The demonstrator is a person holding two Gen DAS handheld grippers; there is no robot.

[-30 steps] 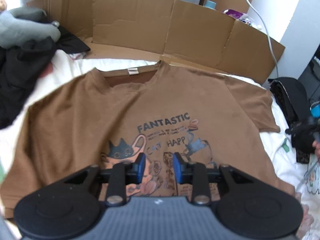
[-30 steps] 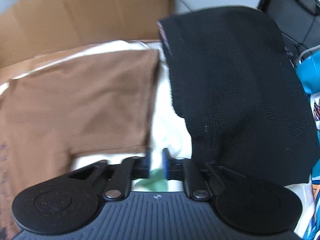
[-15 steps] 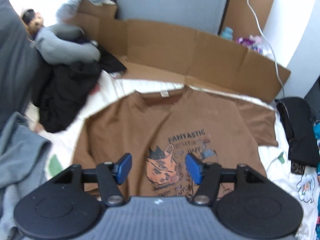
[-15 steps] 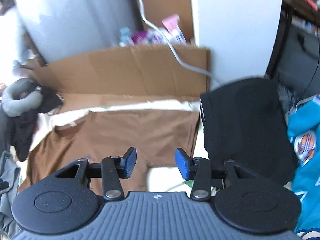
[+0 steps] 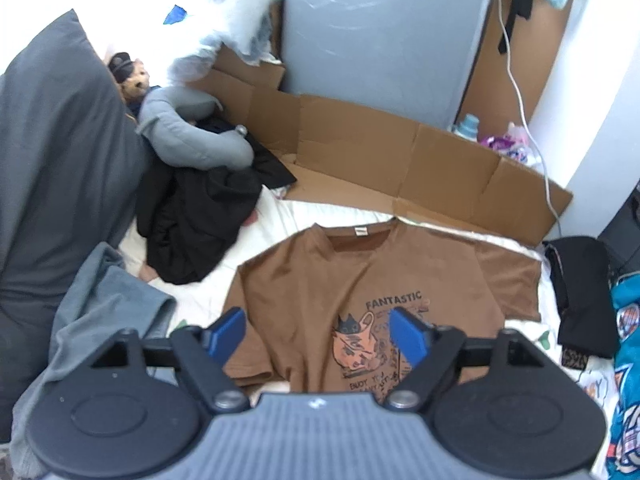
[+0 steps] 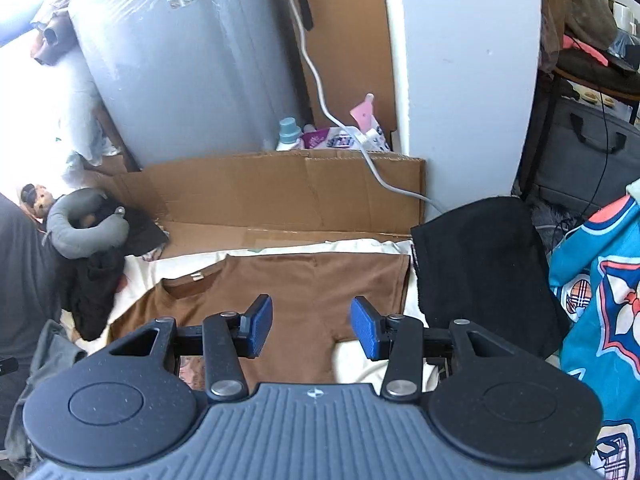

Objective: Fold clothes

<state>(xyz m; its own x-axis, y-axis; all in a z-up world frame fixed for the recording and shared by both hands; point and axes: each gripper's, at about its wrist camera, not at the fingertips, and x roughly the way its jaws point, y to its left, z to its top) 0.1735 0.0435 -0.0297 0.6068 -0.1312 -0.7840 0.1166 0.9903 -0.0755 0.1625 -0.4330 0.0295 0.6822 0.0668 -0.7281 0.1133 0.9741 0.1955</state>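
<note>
A brown T-shirt (image 5: 360,272) with a cat print and the word FANTASTIC lies spread flat, face up, on a white sheet (image 5: 280,216), collar toward the cardboard. The same brown T-shirt (image 6: 304,280) shows in the right wrist view. My left gripper (image 5: 318,334) hangs open well above the shirt's lower left part, nothing between its blue pads. My right gripper (image 6: 312,330) is open too, held high above the shirt's right sleeve, holding nothing.
Flattened cardboard (image 5: 400,160) lines the far side below a grey panel (image 5: 380,32). A black clothes heap (image 5: 192,220) and grey neck pillow (image 5: 188,136) lie left, a grey garment (image 5: 104,304) near left. A black garment (image 6: 480,256) and a teal printed one (image 6: 600,280) lie right.
Both grippers have risen and pulled back from the shirt, so much more of the room shows. Both have gone from nearly shut to wide open. The shirt lies as before.
</note>
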